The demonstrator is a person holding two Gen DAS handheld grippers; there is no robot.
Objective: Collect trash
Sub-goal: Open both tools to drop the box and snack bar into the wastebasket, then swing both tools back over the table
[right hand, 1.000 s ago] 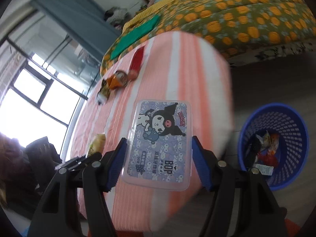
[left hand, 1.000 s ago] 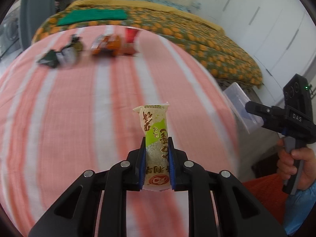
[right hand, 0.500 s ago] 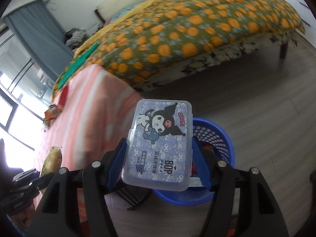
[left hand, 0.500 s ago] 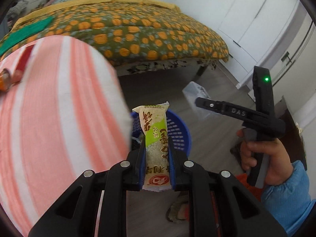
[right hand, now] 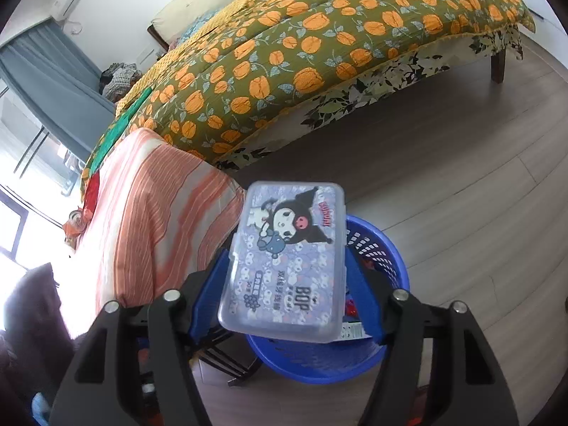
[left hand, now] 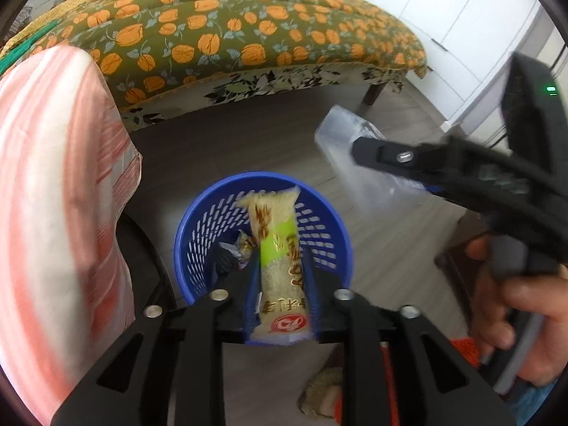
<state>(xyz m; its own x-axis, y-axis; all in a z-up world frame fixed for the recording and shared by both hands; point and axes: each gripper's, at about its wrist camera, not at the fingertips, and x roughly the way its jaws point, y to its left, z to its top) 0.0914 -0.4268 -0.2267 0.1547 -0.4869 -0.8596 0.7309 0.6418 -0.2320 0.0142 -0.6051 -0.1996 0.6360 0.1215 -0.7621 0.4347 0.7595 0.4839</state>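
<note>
In the left wrist view, the left tool point(left hand: 278, 284) has just been opening; its pads stand slightly off the snack packet point(left hand: 280, 262), which tilts between them above the blue basket point(left hand: 198, 234) on the floor beside the striped bench point(left hand: 53, 195).

In the right wrist view, the right tool point(right hand: 284, 294) has just been widening too, and the clear plastic box point(right hand: 287, 266) sits askew and loose between its blue pads, over the same basket point(right hand: 387, 259).

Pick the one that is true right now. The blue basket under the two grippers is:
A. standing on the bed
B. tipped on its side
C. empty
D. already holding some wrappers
D: in the left wrist view the blue basket stands upright on the floor with crumpled wrappers inside.
</note>
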